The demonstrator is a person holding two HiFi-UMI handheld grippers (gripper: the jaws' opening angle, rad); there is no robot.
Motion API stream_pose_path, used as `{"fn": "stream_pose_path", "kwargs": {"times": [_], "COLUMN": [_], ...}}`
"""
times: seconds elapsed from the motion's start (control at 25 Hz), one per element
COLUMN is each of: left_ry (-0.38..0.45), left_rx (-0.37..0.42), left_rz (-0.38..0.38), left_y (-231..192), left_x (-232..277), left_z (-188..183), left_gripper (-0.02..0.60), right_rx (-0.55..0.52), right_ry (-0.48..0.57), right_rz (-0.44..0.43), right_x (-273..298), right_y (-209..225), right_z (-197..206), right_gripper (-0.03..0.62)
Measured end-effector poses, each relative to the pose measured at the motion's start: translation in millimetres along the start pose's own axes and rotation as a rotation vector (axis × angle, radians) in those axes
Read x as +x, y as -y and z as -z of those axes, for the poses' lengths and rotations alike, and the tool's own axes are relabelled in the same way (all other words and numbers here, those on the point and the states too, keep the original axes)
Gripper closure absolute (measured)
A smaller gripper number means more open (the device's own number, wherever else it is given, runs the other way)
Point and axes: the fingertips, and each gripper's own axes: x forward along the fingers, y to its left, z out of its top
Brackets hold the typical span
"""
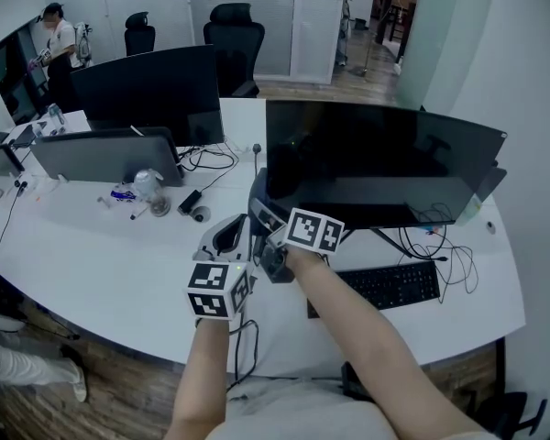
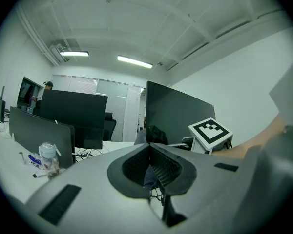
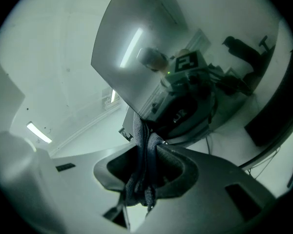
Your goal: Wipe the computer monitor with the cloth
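Off the lower left corner of the monitor (image 1: 376, 163), the left gripper (image 2: 149, 147) points up toward that corner. Its jaws are closed tip to tip, and a scrap of grey-blue fabric shows in the gap just behind the tips. I judge it has pinched a fold of the cloth (image 3: 141, 169), though only that little scrap is visible.

The cloth is bunched into a dark grey rope right at the monitor's lower left corner, between the two grippers and close in front of the screen. I cannot tell whether it touches the glass.

The right gripper (image 3: 149, 140) sits just to the right of the left one, below the monitor's bottom edge and above the left end of the keyboard (image 1: 385, 284). Its jaws are clamped firmly on the cloth, which hangs through them in thick folds. In the right gripper view the screen fills the space just beyond the cloth.

The wipe seems about to begin. The monitor's long side runs left to right across the desk (image 1: 101, 264), and nearly all of the screen lies to the right of and above the cloth. The right gripper is nearer the glass and has the surer hold, so it looks the likelier one to lead, sweeping rightward along the screen's length from this corner.
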Motion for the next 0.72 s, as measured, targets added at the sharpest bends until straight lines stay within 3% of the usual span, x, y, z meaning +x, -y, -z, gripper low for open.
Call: {"fn": "stream_pose_path", "kwargs": {"times": [0.72], "left_ry": [0.006], "left_rx": [0.006], "left_rz": [-0.029], "left_y": [-2], "left_x": [0], "left_z": [-4], "left_gripper": [0.572], "right_rx": [-0.036], "right_ry": [0.035], "right_rz": [-0.057], "right_x": [2], "right_y": [-32], "right_z": [-33], "right_gripper": [0.478]}}
